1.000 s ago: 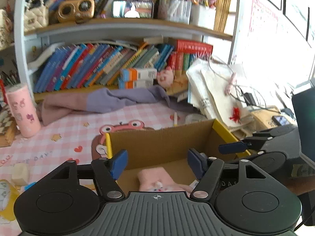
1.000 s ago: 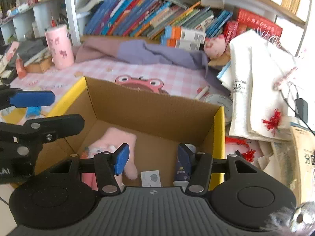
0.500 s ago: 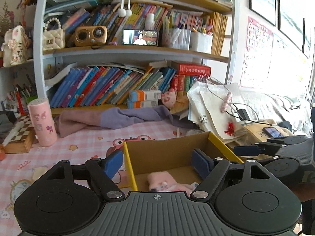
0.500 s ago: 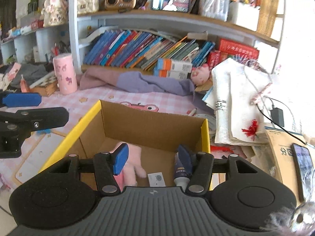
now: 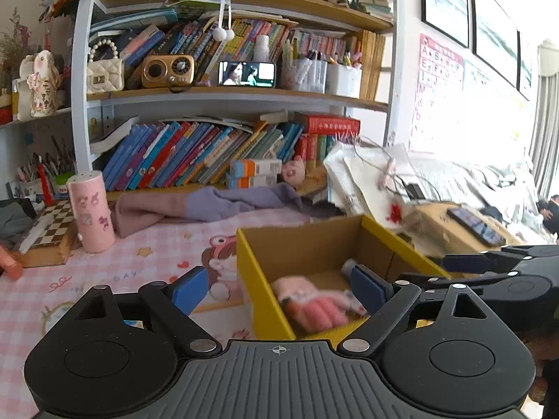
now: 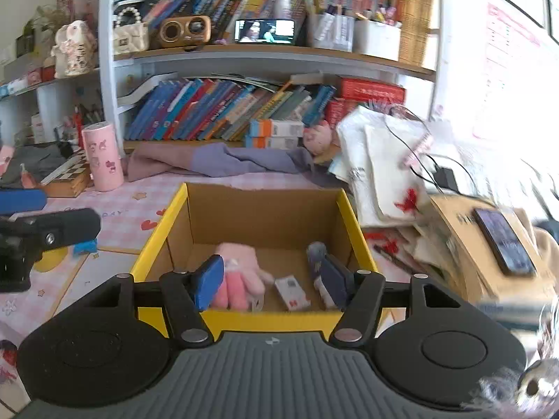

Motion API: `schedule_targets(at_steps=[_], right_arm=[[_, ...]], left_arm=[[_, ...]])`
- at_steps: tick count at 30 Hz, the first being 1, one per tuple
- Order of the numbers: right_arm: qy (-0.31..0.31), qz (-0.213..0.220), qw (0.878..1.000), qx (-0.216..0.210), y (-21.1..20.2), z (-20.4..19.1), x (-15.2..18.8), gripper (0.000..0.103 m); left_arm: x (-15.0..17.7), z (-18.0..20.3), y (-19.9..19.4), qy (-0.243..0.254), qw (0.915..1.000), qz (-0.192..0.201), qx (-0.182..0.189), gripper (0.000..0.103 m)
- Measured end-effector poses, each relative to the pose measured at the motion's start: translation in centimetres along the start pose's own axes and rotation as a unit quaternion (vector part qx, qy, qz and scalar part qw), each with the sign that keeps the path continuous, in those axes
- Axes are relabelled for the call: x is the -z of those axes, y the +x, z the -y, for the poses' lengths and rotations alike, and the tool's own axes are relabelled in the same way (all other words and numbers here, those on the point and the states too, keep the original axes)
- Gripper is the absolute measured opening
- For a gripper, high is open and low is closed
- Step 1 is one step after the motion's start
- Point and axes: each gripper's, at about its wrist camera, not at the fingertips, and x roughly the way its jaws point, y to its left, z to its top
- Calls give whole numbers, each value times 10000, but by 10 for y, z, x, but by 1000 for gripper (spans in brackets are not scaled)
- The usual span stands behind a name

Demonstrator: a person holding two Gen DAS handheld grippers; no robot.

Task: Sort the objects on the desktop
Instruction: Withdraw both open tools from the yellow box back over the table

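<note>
A yellow-rimmed cardboard box [image 6: 174, 206] stands on the pink checked mat; it also shows in the left wrist view [image 5: 246, 255]. Inside lie a pink glove [image 6: 241, 272], a small white card [image 6: 291, 291] and a dark blue tube [image 6: 319, 262]. The glove also shows in the left wrist view [image 5: 311, 303]. My left gripper [image 5: 279, 288] is open and empty, held above the box's near left corner. My right gripper [image 6: 270, 279] is open and empty, above the box's near rim. Each gripper shows at the edge of the other's view.
A pink cylinder cup [image 5: 91, 211] and a chessboard box [image 5: 49, 230] stand at the left. A purple cloth [image 5: 209, 202] lies before the bookshelf. White bags [image 6: 384, 160], cables and a phone [image 6: 503, 241] on a cardboard parcel crowd the right side.
Both grippers have lifted and drawn back from the box, still open and empty. The box now sits lower and farther in both views.
</note>
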Motion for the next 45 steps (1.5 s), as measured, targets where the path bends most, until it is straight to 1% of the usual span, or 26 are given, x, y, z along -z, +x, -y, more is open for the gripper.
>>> schedule_targets(at_steps=[5, 9, 12, 21, 26, 29, 32, 38, 45], right_arm=[[372, -138, 9989, 257, -23, -15, 21, 60], [497, -296, 9976, 380, -40, -31, 38, 61], [554, -399, 9968, 422, -50, -44, 50, 61], [721, -580, 9948, 434, -70, -88, 78, 64], [758, -764, 9937, 313, -76, -113, 93, 66], [639, -884, 9938, 206, -79, -128, 99, 66], [568, -891, 9943, 136, -81, -139, 100, 68], [333, -1048, 9939, -61, -81, -160, 104, 68], [-3, -1044, 9941, -290, -80, -180, 103, 69]], left_arm=[[17, -15, -22, 9, 9999, -131, 79, 91], [29, -26, -38, 136, 9995, -243, 149, 91], [37, -34, -48, 210, 9991, -322, 157, 91], [65, -60, -75, 200, 9981, -569, 124, 92], [77, -71, -88, 251, 9972, -707, 54, 92], [83, -78, -95, 192, 9968, -781, 9, 92], [87, -84, -100, 142, 9964, -832, -26, 92], [93, -92, -105, 80, 9954, -958, -59, 92], [97, -100, -111, 49, 9950, -991, -143, 92]])
